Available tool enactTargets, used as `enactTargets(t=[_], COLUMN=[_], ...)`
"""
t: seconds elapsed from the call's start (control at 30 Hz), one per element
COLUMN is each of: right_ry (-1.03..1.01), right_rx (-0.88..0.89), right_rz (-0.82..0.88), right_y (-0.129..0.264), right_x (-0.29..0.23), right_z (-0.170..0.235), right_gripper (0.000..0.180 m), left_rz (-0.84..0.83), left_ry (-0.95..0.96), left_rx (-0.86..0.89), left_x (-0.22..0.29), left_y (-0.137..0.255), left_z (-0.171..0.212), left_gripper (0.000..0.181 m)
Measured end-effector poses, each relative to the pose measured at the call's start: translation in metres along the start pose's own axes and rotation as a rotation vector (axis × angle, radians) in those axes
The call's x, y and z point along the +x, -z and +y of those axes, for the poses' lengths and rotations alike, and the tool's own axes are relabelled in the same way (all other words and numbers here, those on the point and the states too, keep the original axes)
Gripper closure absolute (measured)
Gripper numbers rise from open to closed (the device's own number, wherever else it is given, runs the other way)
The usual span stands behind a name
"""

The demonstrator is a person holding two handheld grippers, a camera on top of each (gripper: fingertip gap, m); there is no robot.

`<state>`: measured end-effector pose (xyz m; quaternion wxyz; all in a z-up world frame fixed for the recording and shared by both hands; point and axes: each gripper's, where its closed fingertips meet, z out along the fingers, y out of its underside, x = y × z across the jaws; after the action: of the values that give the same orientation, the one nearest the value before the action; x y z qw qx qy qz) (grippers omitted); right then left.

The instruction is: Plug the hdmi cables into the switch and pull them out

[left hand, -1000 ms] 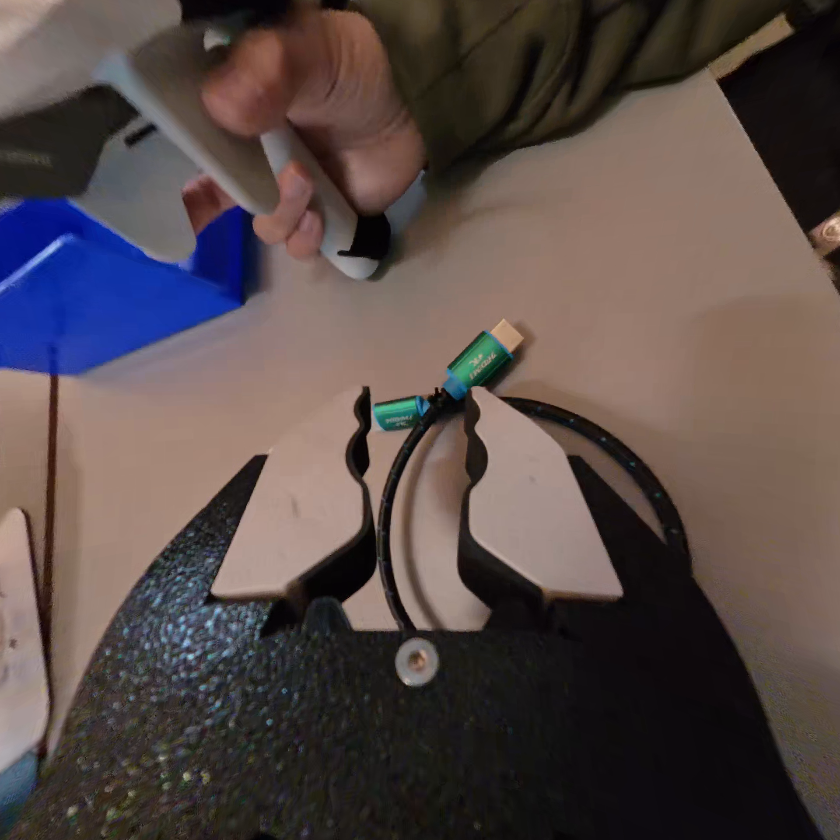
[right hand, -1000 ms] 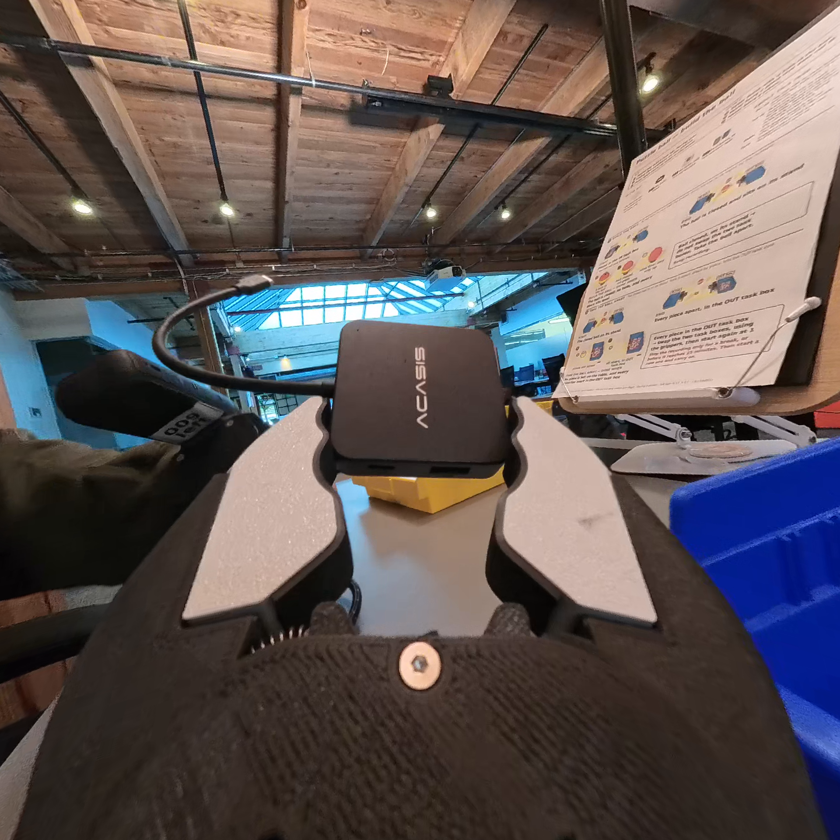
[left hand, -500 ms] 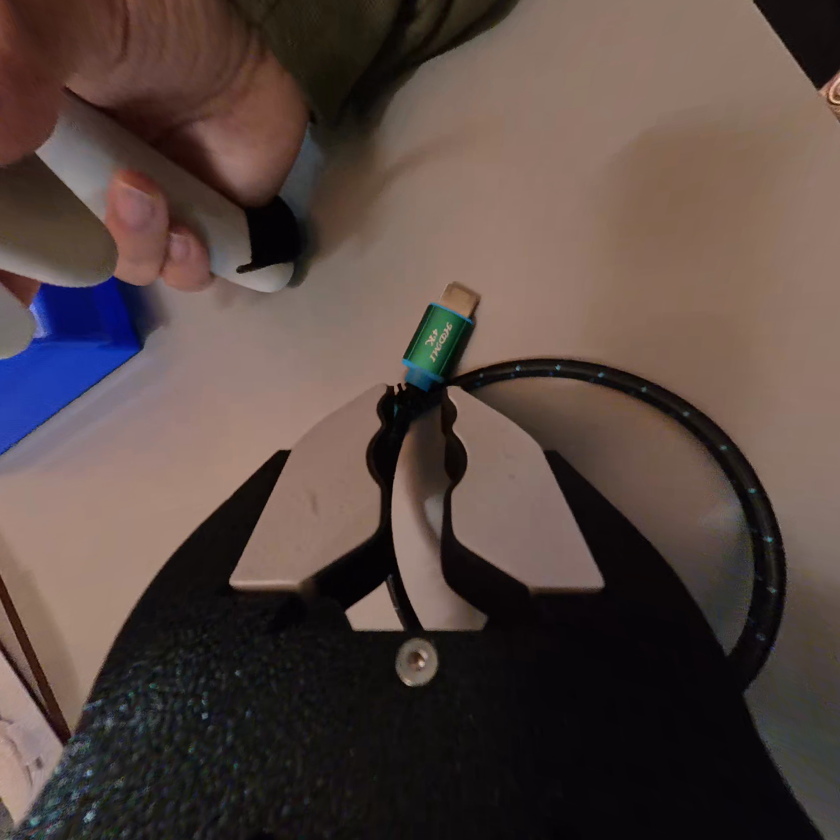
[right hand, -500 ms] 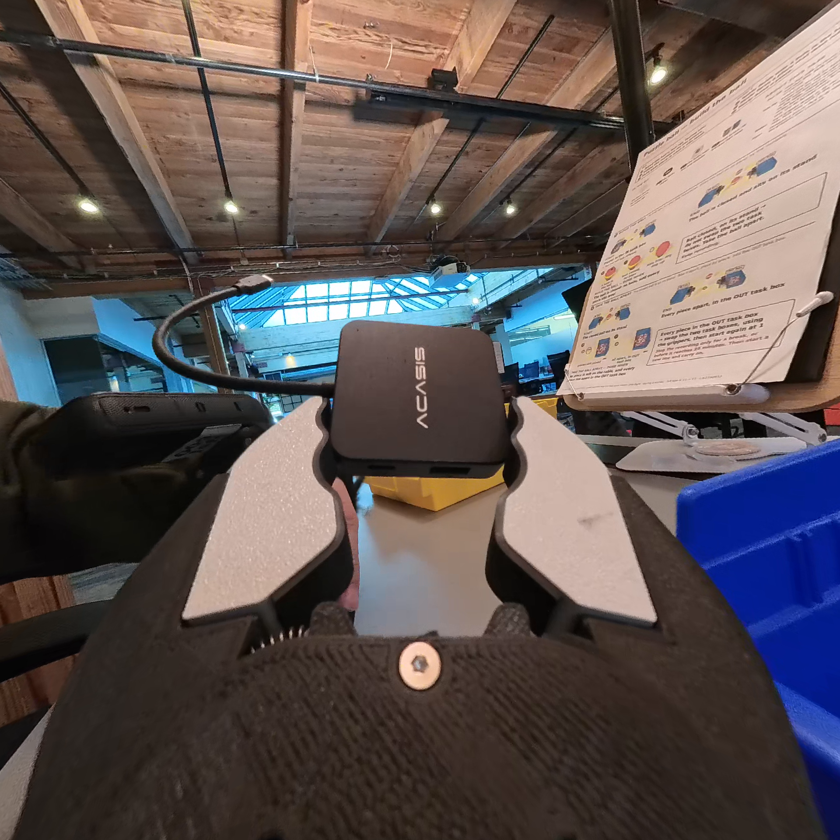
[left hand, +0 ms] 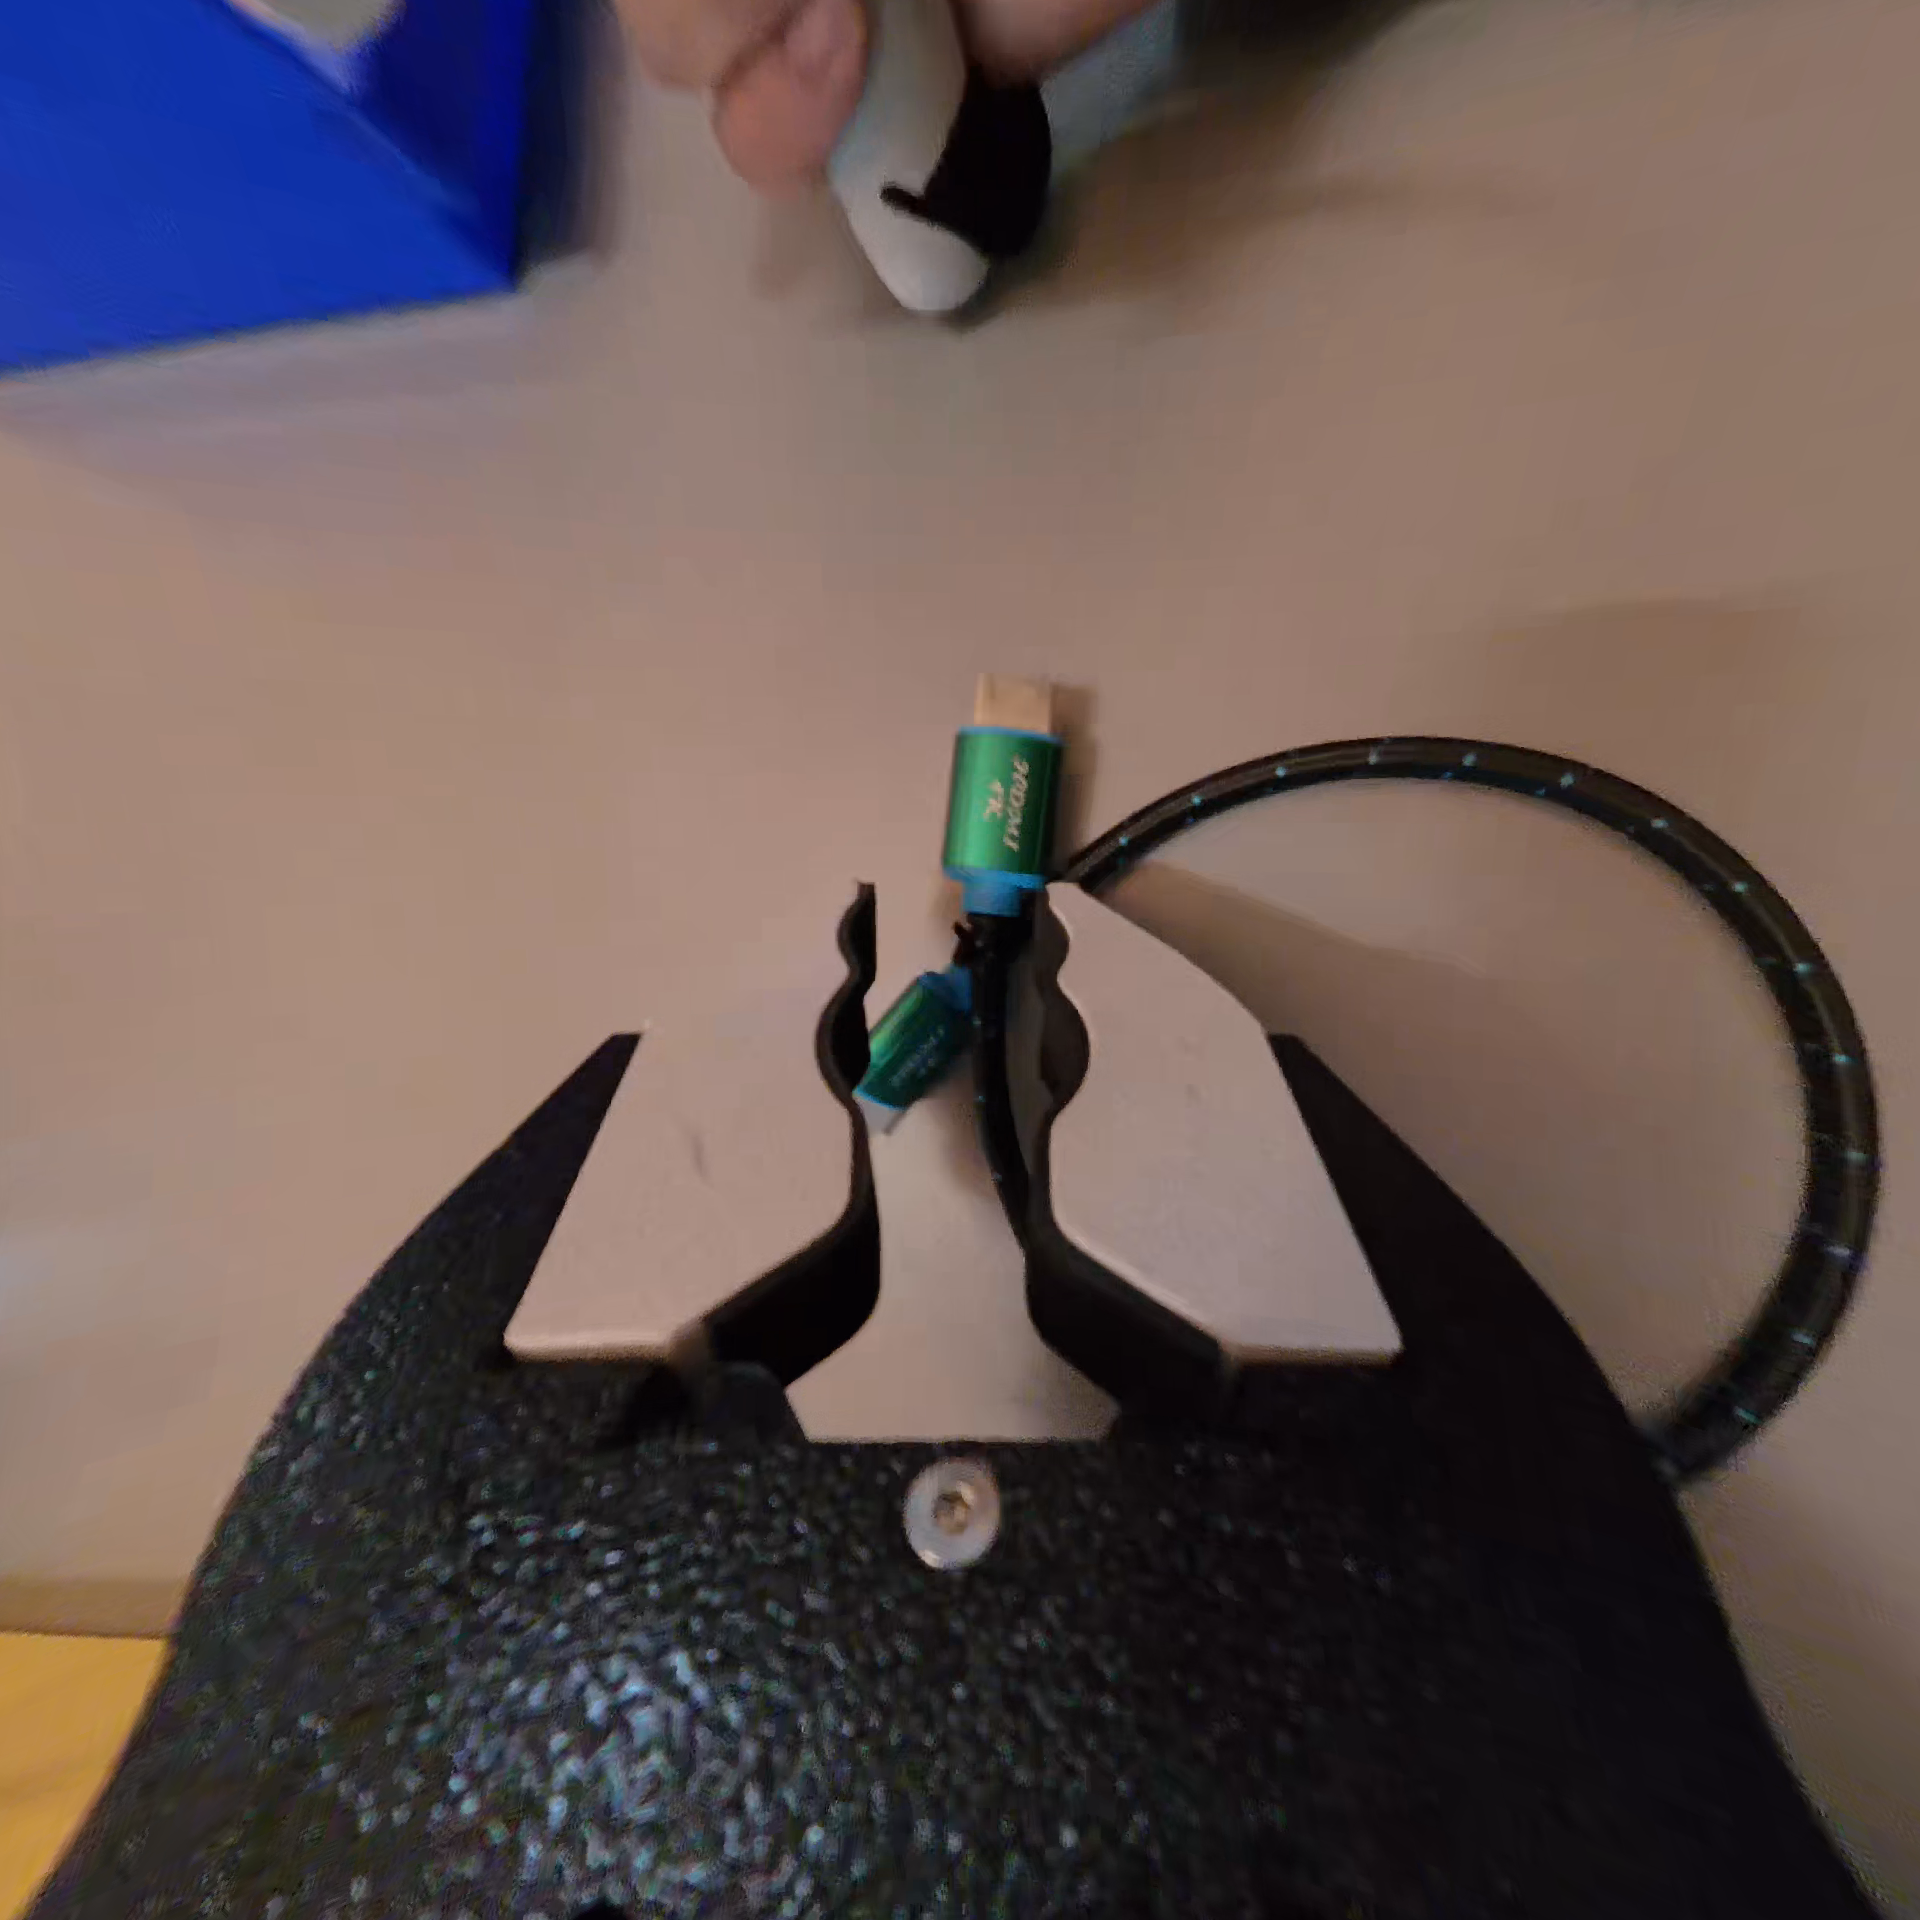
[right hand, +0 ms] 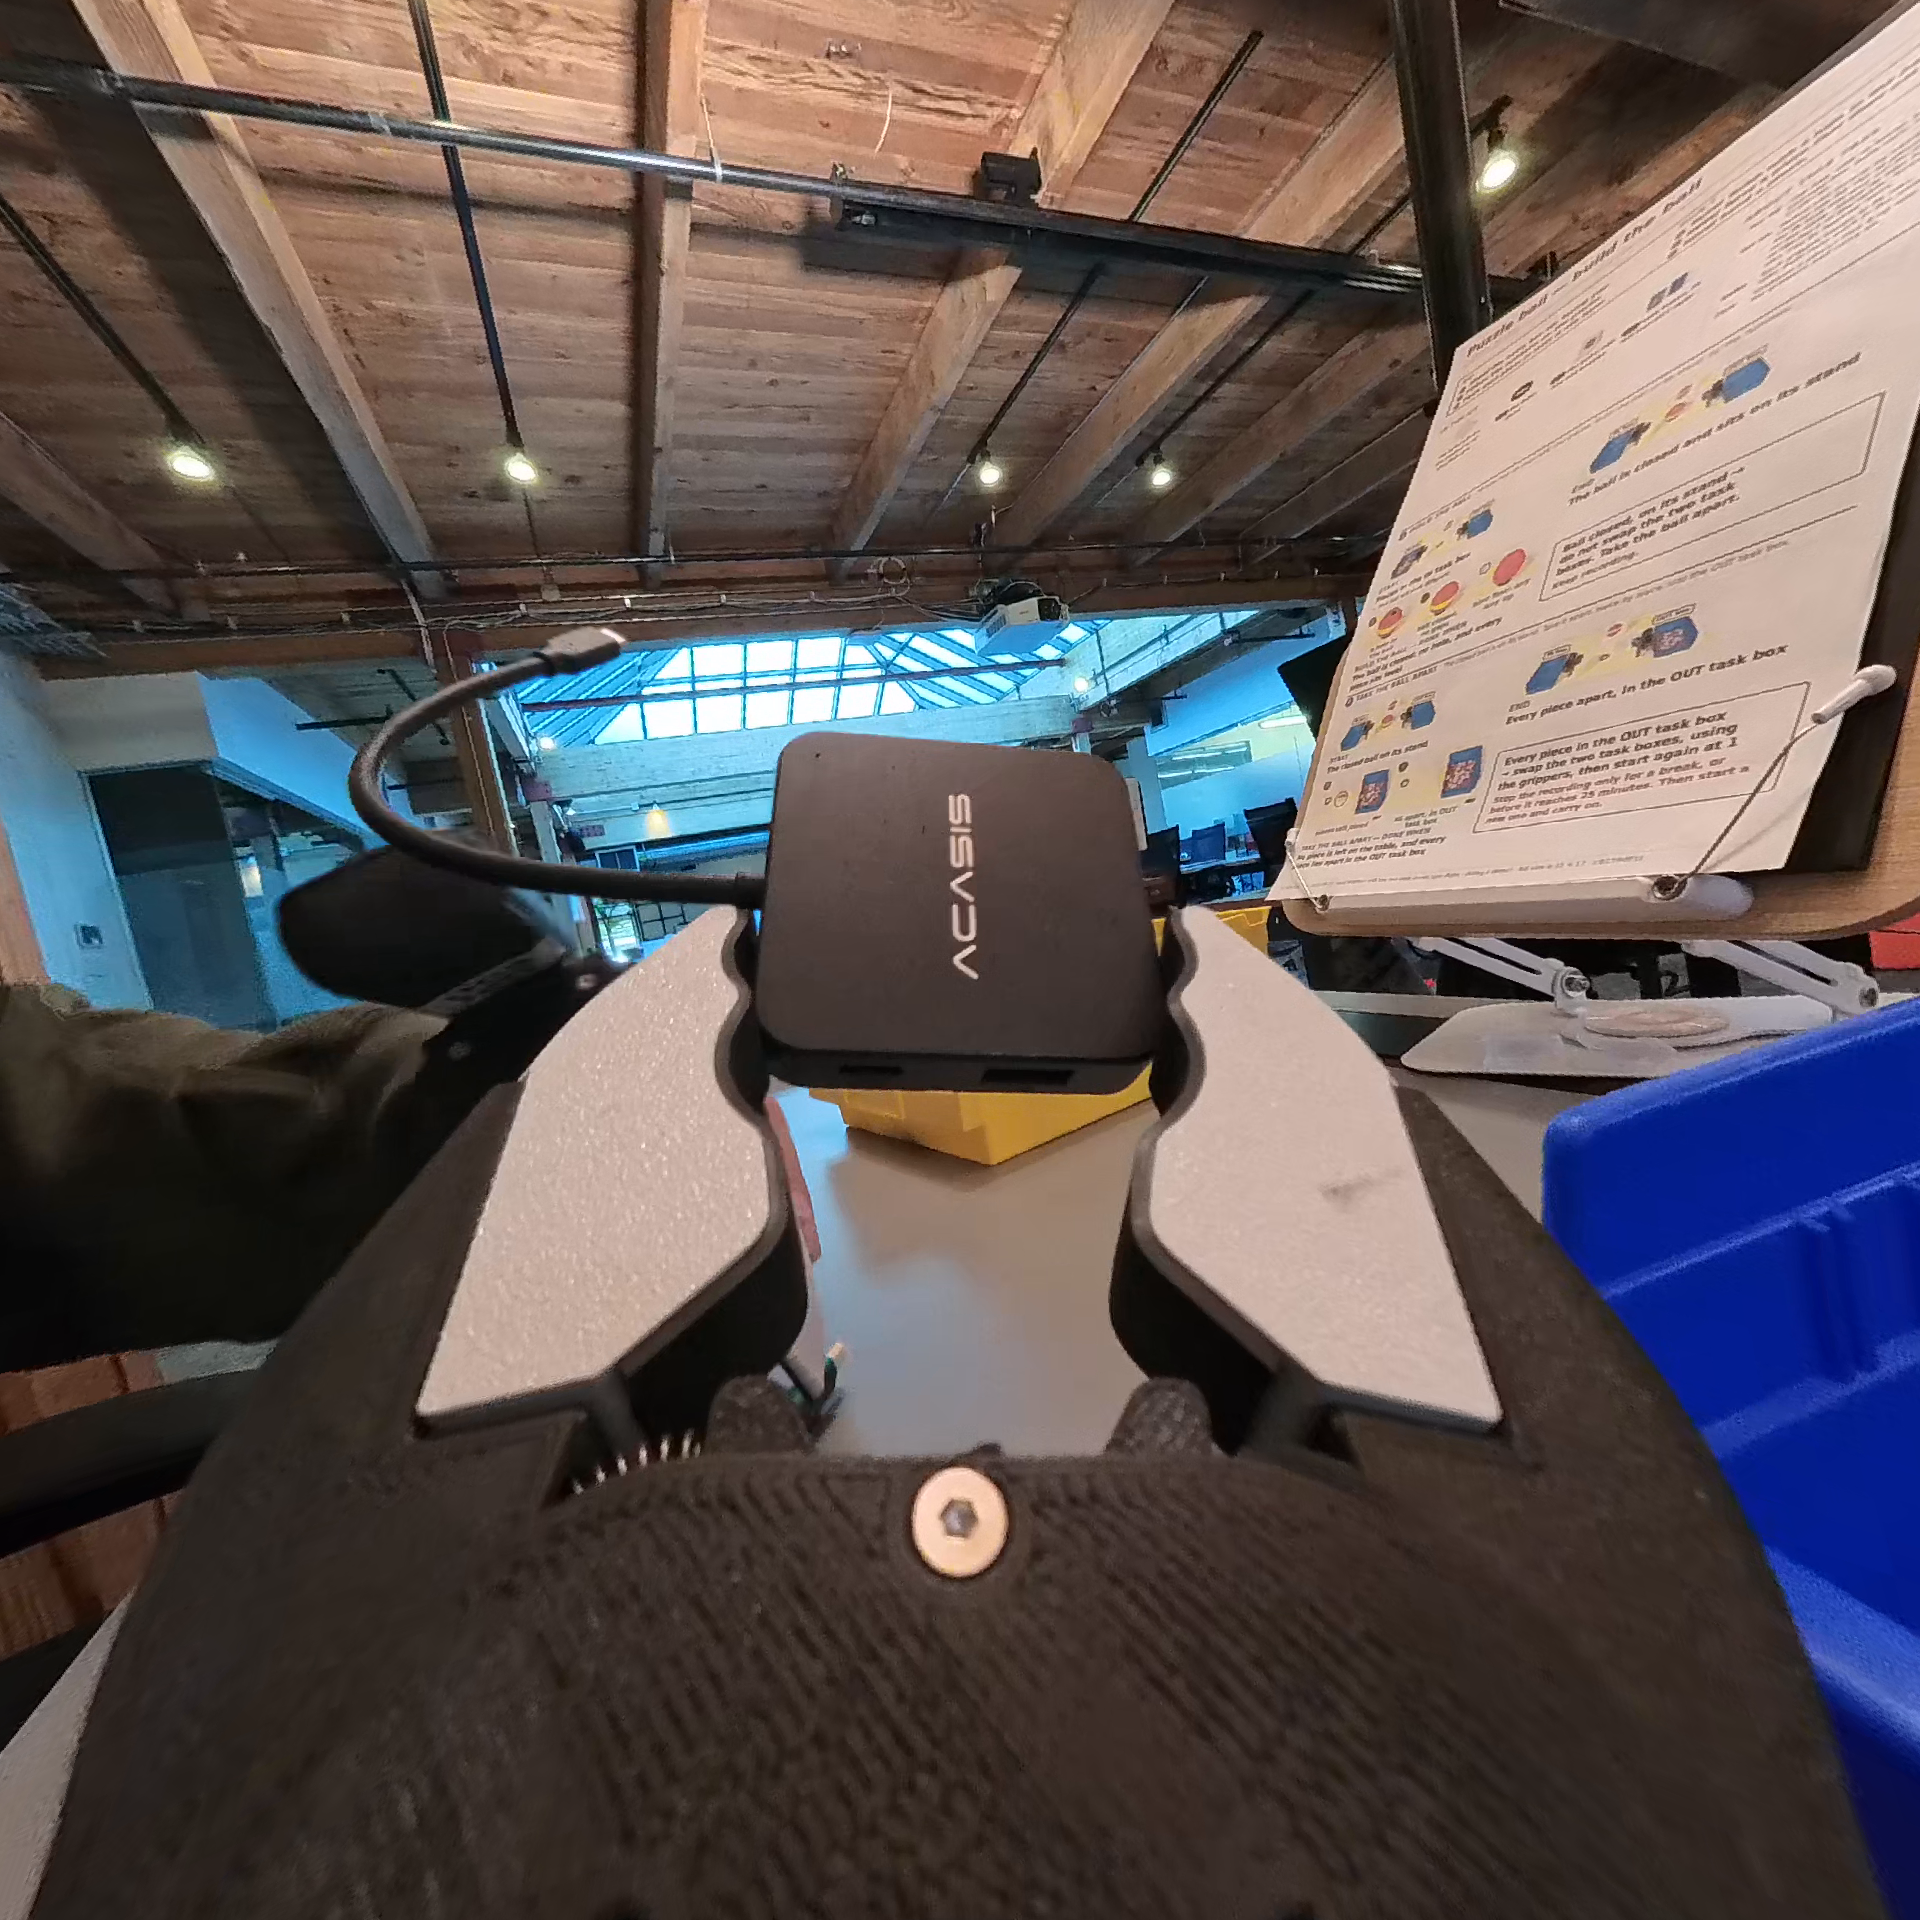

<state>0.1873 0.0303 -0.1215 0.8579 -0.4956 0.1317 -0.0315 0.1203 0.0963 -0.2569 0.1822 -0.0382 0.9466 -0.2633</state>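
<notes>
The grey table (left hand: 520, 644) is the biggest thing, and it fills most of the left wrist view. A blue bin (left hand: 239, 177) sits at its far left corner. In the right wrist view another blue bin (right hand: 1756, 1278) stands on the right, and a board with a printed sheet (right hand: 1621, 644) leans above it. A yellow box (right hand: 987, 1127) sits on the table farther back.

The right gripper (right hand: 961, 935) points up toward the wooden ceiling. Its two fingers press on the sides of the black switch (right hand: 956, 904) and hold it up off the table. Two slots show on the near edge of the switch. A thin black cord (right hand: 436, 821) curls out from its left side and ends in a small plug in the air.

The left gripper (left hand: 961, 904) looks down at the table. Its fingers are a little apart, with a narrow gap between them. The black hdmi cable (left hand: 1766, 987) makes a big loop on the right and runs back between the fingers. One green plug (left hand: 1000, 805) lies just past the fingertips, pointing away. A second green plug (left hand: 914, 1044) lies tilted in the gap. I cannot tell if the fingers pinch the cable.

At the top, a hand (left hand: 790, 94) holds a white handle.
</notes>
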Motion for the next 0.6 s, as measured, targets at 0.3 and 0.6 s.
enactTargets(t=[0.3, 0.6], right_ry=[0.005, 0.004], right_rx=[-0.015, -0.022], right_rz=[-0.001, -0.003], right_y=[0.000, -0.001], right_x=[-0.001, -0.001], right_z=[0.003, 0.004], right_gripper=[0.107, 0.106], left_rz=[-0.070, -0.033], left_ry=[-0.223, 0.003], left_rx=[-0.021, -0.027], left_x=[0.003, -0.004], left_y=[-0.009, -0.017], left_z=[-0.002, 0.002], left_gripper=[0.158, 0.160])
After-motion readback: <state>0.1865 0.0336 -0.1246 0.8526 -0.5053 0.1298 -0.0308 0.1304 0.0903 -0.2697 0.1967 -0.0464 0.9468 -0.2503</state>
